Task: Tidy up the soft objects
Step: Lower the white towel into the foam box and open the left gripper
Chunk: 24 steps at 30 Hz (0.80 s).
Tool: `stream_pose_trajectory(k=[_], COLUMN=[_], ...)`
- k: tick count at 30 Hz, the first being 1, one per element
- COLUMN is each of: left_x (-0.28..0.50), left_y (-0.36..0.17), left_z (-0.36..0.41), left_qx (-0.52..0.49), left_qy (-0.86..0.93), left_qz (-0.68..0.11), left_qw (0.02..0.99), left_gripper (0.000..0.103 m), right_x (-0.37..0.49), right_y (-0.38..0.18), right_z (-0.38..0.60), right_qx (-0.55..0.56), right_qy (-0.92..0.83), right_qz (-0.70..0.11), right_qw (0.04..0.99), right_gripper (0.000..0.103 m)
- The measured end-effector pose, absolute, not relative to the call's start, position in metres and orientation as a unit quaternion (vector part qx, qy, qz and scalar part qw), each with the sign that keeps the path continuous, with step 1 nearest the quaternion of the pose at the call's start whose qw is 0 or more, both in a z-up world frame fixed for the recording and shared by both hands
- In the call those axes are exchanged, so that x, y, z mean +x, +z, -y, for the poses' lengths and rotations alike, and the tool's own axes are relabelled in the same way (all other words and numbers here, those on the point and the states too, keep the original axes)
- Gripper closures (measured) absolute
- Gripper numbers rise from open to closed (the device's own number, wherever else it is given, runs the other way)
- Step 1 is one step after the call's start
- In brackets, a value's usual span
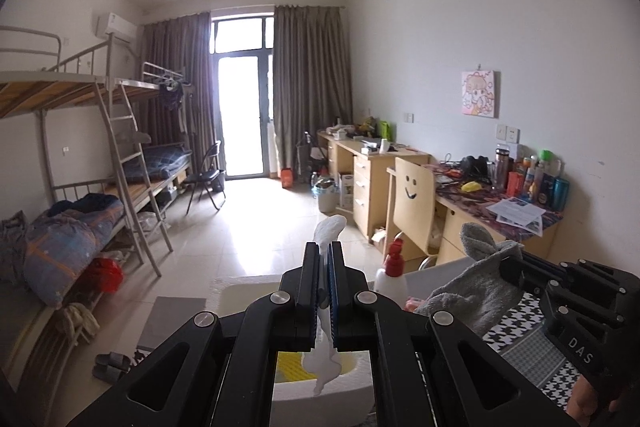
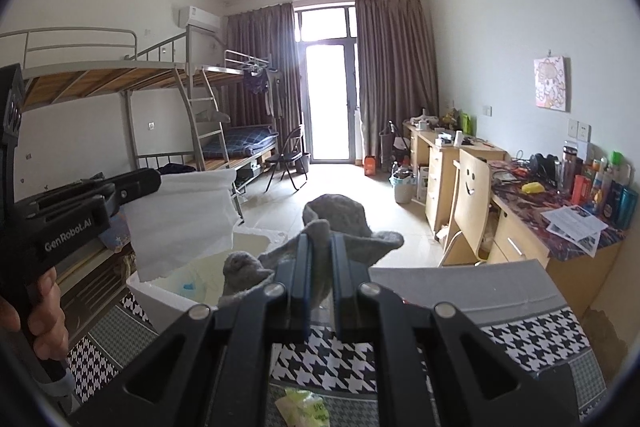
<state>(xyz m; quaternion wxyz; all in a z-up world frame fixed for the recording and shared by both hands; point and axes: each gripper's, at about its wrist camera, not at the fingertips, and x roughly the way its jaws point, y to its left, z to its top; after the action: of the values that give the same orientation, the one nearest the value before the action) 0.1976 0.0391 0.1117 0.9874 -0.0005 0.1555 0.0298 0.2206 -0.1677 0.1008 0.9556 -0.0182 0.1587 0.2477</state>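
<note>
Two hand-held grippers were up, each clamped tight on one cloth. The left hand-held gripper pinched one white cloth, which hung over one white foam box. The right hand-held gripper pinched one grey towel above a houndstooth-patterned surface. One hand showed on the left handle. One red-capped white bottle stood just past the box. Farther off: one smiley-back chair at the desk, one folding chair, two bunk beds, two curtains flanking one glass door.
</note>
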Motion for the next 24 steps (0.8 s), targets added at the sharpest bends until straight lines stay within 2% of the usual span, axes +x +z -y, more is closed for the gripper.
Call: stream_pose_trajectory(k=[8, 24], left_x=[0.205, 0.234], left_y=[0.109, 0.084], left_z=[-0.057, -0.086], left_qx=[-0.010, -0.043], left_qy=[0.059, 0.061], left_qz=[-0.158, -0.217], left_qw=[0.986, 0.973], left_gripper=[0.098, 0.098], right_x=[0.228, 0.234], right_y=[0.100, 0.100], right_z=[0.151, 0.133], right_qx=[-0.028, -0.041], right_qy=[0.268, 0.294], right_qz=[-0.162, -0.163], right_qw=[0.949, 0.941], right_gripper=[0.092, 0.092])
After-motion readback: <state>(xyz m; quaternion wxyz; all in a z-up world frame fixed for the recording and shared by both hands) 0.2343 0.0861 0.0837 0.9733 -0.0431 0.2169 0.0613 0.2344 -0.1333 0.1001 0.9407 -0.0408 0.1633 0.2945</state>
